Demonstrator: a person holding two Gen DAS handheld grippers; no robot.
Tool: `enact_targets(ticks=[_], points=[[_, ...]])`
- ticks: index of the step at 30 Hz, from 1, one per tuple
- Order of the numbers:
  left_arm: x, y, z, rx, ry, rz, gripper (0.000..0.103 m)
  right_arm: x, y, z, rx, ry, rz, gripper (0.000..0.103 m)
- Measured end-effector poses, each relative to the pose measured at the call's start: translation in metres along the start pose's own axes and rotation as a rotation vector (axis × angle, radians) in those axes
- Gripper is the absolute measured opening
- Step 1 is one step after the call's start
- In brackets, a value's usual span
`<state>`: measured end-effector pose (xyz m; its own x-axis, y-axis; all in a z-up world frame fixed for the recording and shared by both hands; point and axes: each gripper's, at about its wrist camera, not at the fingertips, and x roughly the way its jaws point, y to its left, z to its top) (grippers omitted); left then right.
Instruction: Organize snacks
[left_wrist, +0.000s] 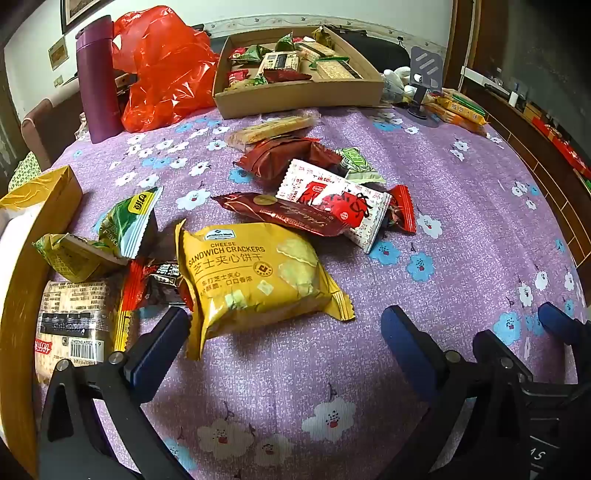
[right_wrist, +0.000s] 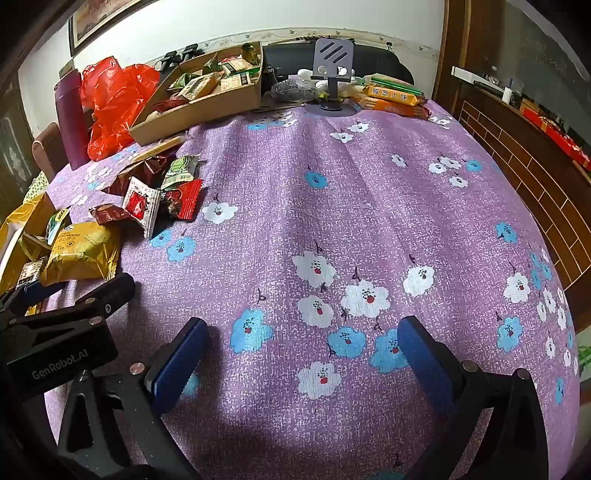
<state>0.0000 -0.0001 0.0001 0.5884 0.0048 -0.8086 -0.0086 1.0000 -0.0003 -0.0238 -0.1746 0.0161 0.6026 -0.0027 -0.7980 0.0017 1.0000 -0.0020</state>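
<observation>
Gaping wide and empty, the left gripper (left_wrist: 286, 345) hovers just short of the puffy yellow foil cheese-cracker packet (left_wrist: 255, 280), light, slick, its crackers fragile: pinch across its middle gently. Beyond lies the open brown cardboard tray (left_wrist: 299, 94). The right gripper (right_wrist: 301, 354), equally spread, holds nothing.

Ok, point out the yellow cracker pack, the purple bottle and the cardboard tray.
yellow cracker pack (left_wrist: 255, 280), left wrist view, front face.
purple bottle (left_wrist: 96, 83), left wrist view, body.
cardboard tray (left_wrist: 299, 99), left wrist view, front wall.
</observation>
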Motion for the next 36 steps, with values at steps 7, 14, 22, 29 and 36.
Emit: enact_targets(ticks=[7,14,22,29,36], points=[[0.0,0.0,0.0,0.0,0.0,0.0,0.103,0.001,0.0,0.0,0.0,0.0,0.0,0.103],[0.0,0.0,0.003,0.039,0.074,-0.024,0.103,0.001,0.0,0.001,0.002,0.005,0.004,0.103],[-0.03,0.019,-0.016,0.033,0.149,-0.242,0.097,-0.001,-0.001,0.002,-0.022,0.051,0.016,0.103],[-0.104,0.085,-0.042,-0.069,-0.046,-0.308,0.096,-0.006,0.0,-0.002,-0.032,0.055,0.006,0.096],[-0.117,0.154,-0.047,-0.167,-0.117,-0.248,0.096,-0.042,0.029,-0.002,-0.039,-0.034,0.163,0.087]])
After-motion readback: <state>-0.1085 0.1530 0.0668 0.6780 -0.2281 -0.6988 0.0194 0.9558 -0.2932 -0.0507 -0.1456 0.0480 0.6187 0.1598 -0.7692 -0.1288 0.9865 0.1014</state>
